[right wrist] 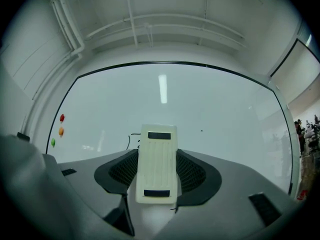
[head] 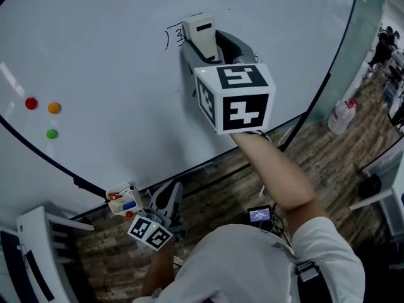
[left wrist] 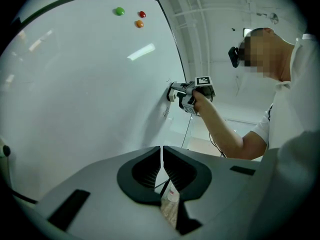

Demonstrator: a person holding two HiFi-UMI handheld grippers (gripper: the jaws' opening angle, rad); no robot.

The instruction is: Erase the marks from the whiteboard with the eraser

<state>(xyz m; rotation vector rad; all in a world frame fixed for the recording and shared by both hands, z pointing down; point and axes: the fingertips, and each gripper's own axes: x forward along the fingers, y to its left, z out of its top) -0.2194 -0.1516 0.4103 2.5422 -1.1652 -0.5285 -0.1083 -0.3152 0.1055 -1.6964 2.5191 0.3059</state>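
A cream eraser (head: 203,38) with black strips is pressed against the whiteboard (head: 95,55), and my right gripper (head: 208,43) is shut on it. In the right gripper view the eraser (right wrist: 157,164) stands upright between the jaws, with black marks (right wrist: 131,140) just left of it. In the head view those marks (head: 174,35) lie beside the eraser's left edge. My left gripper (head: 169,197) hangs low below the board's bottom edge, jaws shut with nothing between them (left wrist: 161,160). The left gripper view shows the right gripper (left wrist: 180,91) at the board from afar.
Red (head: 31,103), orange (head: 54,108) and green (head: 52,133) magnets sit on the board's left part. A small tray of markers (head: 123,202) hangs at the lower frame. A white chair (head: 44,245) stands at the lower left, a water bottle (head: 342,116) on the wooden floor to the right.
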